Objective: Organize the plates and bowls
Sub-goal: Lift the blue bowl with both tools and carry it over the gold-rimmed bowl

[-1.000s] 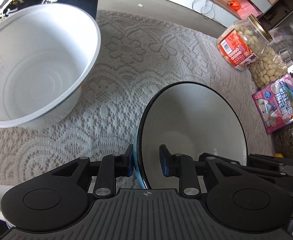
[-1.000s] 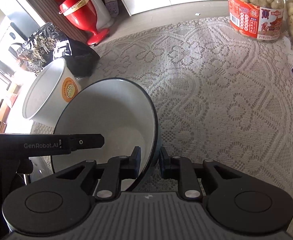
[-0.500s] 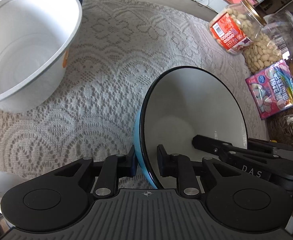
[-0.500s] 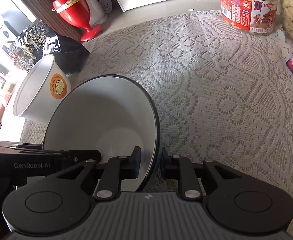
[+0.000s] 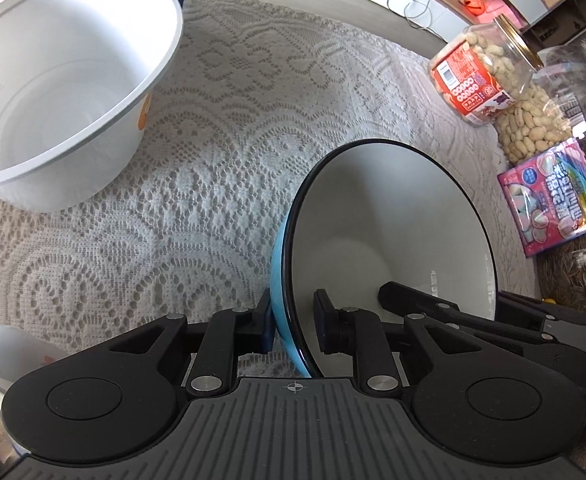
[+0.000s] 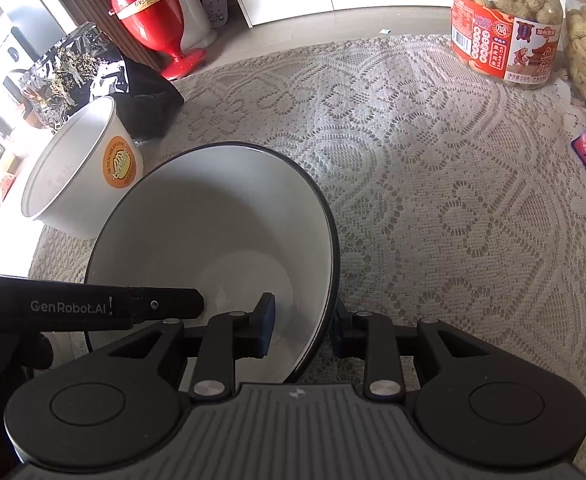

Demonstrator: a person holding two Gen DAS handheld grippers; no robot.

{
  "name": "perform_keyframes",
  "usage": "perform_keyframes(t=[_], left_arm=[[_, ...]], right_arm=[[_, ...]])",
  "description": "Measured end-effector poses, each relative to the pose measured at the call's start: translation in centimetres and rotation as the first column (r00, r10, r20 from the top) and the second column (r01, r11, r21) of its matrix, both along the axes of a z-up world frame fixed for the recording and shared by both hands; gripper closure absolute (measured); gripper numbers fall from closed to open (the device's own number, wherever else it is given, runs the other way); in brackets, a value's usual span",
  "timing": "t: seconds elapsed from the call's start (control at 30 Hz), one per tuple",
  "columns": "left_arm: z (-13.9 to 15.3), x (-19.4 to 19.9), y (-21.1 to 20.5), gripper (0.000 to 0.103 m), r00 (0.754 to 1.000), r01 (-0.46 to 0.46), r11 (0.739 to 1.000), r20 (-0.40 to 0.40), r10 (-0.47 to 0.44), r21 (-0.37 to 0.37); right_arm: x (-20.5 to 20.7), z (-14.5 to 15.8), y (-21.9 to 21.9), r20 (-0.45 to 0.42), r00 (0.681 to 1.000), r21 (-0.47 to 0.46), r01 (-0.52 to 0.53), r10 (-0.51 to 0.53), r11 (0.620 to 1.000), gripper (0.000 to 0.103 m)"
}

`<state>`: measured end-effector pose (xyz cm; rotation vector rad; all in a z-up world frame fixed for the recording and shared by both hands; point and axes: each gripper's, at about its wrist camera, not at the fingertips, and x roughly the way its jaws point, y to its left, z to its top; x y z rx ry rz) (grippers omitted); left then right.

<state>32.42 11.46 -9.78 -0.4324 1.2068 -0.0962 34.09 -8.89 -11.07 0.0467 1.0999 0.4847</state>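
The blue bowl (image 5: 393, 240) sits at six o'clock on the lace cloth (image 5: 221, 128), its rim straddled from both sides. If it tips toward the big white bowl (image 5: 53, 80) at ten o'clock, the cause would be uneven hold: the right gripper (image 6: 303, 322) has just been opening, pads off the rim, while the left gripper (image 5: 293, 320) touches it only with the outer pad, loosely. Both point steeply downward.
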Motion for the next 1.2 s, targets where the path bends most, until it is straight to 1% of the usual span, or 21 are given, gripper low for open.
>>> perform_keyframes(t=[0.07, 0.13, 0.2, 0.27, 0.37, 0.43, 0.57, 0.63, 0.7, 0.73, 0.8, 0.9, 0.97, 1.03, 1.13, 1.2], left_arm=[[0.1, -0.2, -0.7, 0.079, 1.0, 0.015, 0.999, 0.017, -0.016, 0.032], [0.2, -0.2, -1.1, 0.078, 1.0, 0.018, 0.999, 0.021, -0.019, 0.044], [0.1, 0.0, -0.9, 0.078, 1.0, 0.007, 0.999, 0.011, -0.007, 0.035], [0.0, 0.5, -0.5, 0.078, 1.0, -0.023, 1.0, -0.017, 0.023, 0.006], [-0.1, 0.8, -0.1, 0.078, 0.997, -0.062, 0.998, -0.048, 0.061, -0.016], [-0.1, 0.8, -0.2, 0.078, 0.996, -0.069, 0.998, -0.054, 0.069, -0.009], [0.0, 0.7, -0.8, 0.079, 0.998, -0.046, 0.999, -0.043, 0.047, 0.02], [0.0, 0.7, -0.7, 0.079, 0.997, -0.05, 0.999, -0.051, 0.05, 0.014], [0.0, 0.8, -0.4, 0.082, 0.996, -0.053, 0.999, -0.066, 0.053, 0.001], [-0.1, 1.0, -0.2, 0.085, 0.996, -0.058, 0.998, -0.072, 0.057, -0.01], [-0.1, 1.0, -0.2, 0.085, 0.996, -0.055, 0.998, -0.069, 0.054, -0.012], [0.2, 0.8, -0.5, 0.085, 0.999, -0.03, 0.999, -0.045, 0.031, 0.015], [0.5, 0.7, -0.7, 0.085, 1.0, -0.01, 0.999, -0.019, 0.01, 0.031], [0.6, 0.7, -0.6, 0.085, 1.0, 0.003, 1.0, 0.002, -0.003, 0.026], [0.7, 0.6, 0.0, 0.085, 1.0, 0.005, 1.0, 0.003, -0.005, 0.005], [0.9, 0.4, 0.0, 0.085, 1.0, 0.013, 1.0, 0.002, -0.014, 0.011]], right_arm=[[0.0, 0.0, 0.0, 0.0, 1.0, 0.001, 0.001, -0.001, 1.0, 0.072], [0.3, -0.1, -0.1, -0.007, 1.0, 0.01, 0.005, -0.005, 1.0, 0.072], [0.7, -0.1, -0.2, -0.024, 1.0, 0.027, 0.012, -0.012, 1.0, 0.072], [1.0, -0.2, -0.2, -0.033, 0.999, 0.039, 0.022, -0.021, 0.999, 0.072], [1.1, -0.1, 0.3, -0.016, 1.0, 0.016, 0.021, -0.021, 1.0, 0.072], [1.2, -0.1, 0.4, -0.016, 1.0, 0.013, 0.027, -0.027, 1.0, 0.071], [1.4, -0.1, 0.0, -0.036, 0.999, 0.017, 0.031, -0.03, 0.999, 0.071], [1.4, 0.4, -0.1, -0.022, 0.999, 0.004, 0.031, -0.031, 1.0, 0.071], [1.3, 1.0, -0.3, 0.011, 0.999, -0.003, 0.039, -0.039, 0.999, 0.071], [1.4, 1.2, -0.3, 0.023, 0.999, -0.004, 0.042, -0.042, 0.999, 0.071], [1.6, 1.2, -0.5, 0.026, 0.999, 0.012, 0.044, -0.044, 0.999, 0.071], [2.0, 0.5, -0.5, -0.019, 0.999, 0.053, 0.034, -0.033, 0.998, 0.071], [2.1, 0.1, -0.5, -0.033, 0.999, 0.063, 0.032, -0.03, 0.998, 0.071], [2.2, -0.1, -0.7, -0.033, 0.999, 0.07, 0.036, -0.034, 0.997, 0.075], [2.2, 0.0, -1.1, -0.048, 0.998, 0.08, 0.043, -0.039, 0.996, 0.08], [1.9, 0.5, -1.2, -0.036, 0.999, 0.076, 0.036, -0.033, 0.997, 0.08]])
